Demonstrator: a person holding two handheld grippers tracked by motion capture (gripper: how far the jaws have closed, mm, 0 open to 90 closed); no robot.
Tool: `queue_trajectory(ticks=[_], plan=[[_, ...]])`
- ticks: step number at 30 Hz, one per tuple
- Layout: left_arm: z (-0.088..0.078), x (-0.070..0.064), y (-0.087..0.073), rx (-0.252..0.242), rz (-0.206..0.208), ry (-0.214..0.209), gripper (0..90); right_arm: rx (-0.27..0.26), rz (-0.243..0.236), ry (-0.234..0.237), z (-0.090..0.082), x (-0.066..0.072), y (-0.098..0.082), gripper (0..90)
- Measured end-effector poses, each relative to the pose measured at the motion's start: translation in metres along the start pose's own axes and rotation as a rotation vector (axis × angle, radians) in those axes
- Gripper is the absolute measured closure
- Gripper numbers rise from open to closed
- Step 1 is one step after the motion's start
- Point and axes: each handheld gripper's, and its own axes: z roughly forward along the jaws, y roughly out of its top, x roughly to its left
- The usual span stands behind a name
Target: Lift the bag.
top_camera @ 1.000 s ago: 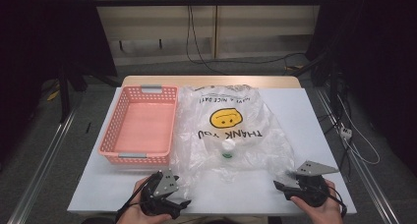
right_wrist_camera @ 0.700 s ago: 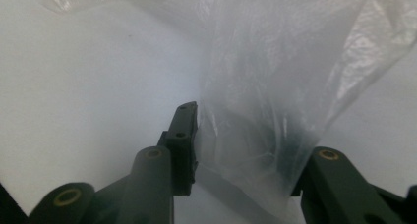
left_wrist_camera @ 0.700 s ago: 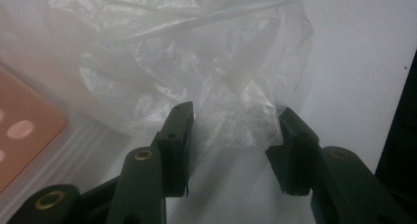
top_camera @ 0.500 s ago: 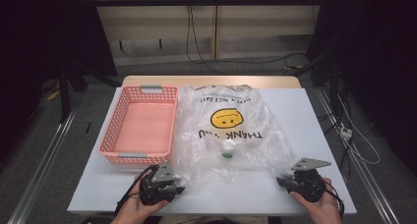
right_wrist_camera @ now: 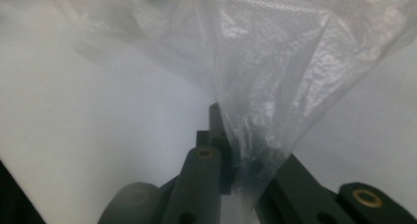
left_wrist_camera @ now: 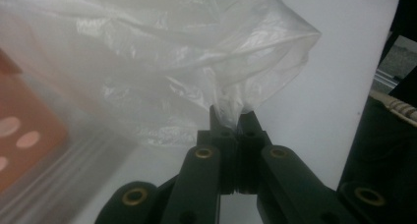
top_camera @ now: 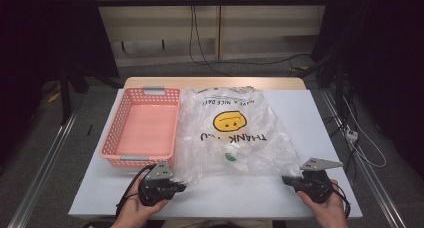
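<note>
High view: a crinkled, clear plastic bag (top_camera: 232, 138) printed with a yellow smiley lies on the white table (top_camera: 310, 113), just beside a pink lattice-walled basket (top_camera: 142, 128). The left gripper (left_wrist_camera: 231, 117) has just closed, pinching a gathered bag corner – the right gripper (right_wrist_camera: 231, 135) likewise clamps the thin film at the bag's other near corner.

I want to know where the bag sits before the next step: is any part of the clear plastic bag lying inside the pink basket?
No, in the high view the plastic bag lies on the white table beside the pink basket, whose inside holds nothing.
</note>
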Motion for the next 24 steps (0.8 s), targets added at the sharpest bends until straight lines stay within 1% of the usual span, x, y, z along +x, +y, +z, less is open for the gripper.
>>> queue_trajectory(ticks=[2, 3, 4, 5, 6, 8, 12, 13, 15, 17, 21, 24], plan=[[-0.003, 0.000, 0.002, -0.025, 0.003, -0.004, 89.5, -0.040, -0.005, 0.020, -0.003, 0.001, 0.002, 90.0], [-0.004, -0.001, 0.003, -0.041, -0.005, -0.004, 89.5, -0.056, -0.009, 0.026, -0.005, 0.002, 0.004, 90.0], [-0.007, 0.000, 0.005, -0.046, -0.005, -0.006, 89.4, -0.087, -0.015, 0.029, -0.007, 0.003, 0.007, 90.0], [-0.009, -0.001, 0.007, -0.059, -0.001, -0.001, 89.4, -0.087, -0.015, 0.029, -0.007, 0.003, 0.007, 90.0], [-0.011, -0.001, 0.008, -0.074, 0.001, -0.001, 89.5, -0.098, -0.018, 0.034, -0.009, 0.003, 0.009, 90.0], [-0.014, 0.000, 0.012, -0.090, -0.003, -0.006, 89.5, -0.119, -0.022, 0.041, -0.010, 0.002, 0.013, 90.0], [-0.020, 0.001, 0.022, -0.116, 0.008, -0.003, 89.5, -0.150, -0.027, 0.050, -0.012, 0.000, 0.022, 90.0], [-0.022, 0.001, 0.024, -0.131, 0.008, -0.005, 89.5, -0.158, -0.030, 0.053, -0.013, 0.000, 0.025, 90.0], [-0.025, 0.002, 0.030, -0.144, 0.015, 0.003, 89.5, -0.181, -0.025, 0.046, -0.015, -0.001, 0.031, 90.0], [-0.027, 0.004, 0.035, -0.166, 0.006, 0.009, 89.5, -0.199, -0.024, 0.048, -0.016, -0.002, 0.038, 90.0], [-0.033, 0.012, 0.045, -0.198, -0.005, 0.033, 89.6, -0.217, -0.036, 0.044, -0.017, -0.003, 0.049, 90.0], [-0.039, 0.018, 0.052, -0.234, -0.012, 0.054, 89.7, -0.230, -0.038, 0.040, -0.017, -0.005, 0.056, 90.0]])
